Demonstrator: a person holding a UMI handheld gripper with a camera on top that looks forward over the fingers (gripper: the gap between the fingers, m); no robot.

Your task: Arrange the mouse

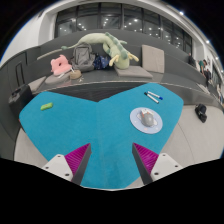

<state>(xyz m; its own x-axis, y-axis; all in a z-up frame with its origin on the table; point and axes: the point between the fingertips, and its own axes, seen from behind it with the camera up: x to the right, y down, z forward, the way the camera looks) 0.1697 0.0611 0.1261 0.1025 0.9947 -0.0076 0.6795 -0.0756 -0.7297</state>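
A: Hovering claw [111, 165], fingers spread wide, holding nothing. Mouse?

B: Mouse [149, 119] sits on a round pad [137, 121], beyond the right finger, on the blue mat [95, 125] covering the desk [25, 85]. Probably lining up.

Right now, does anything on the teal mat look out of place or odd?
Nothing stands out. The mouse sits on its round white pad on the teal mat, beyond the open gripper.

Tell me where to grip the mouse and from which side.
Grip the mouse across its two long flanks, coming down from above and slightly behind. It lies low and rounded on the white round pad, beyond the open gripper, so its narrow width probably suits the fingers best.
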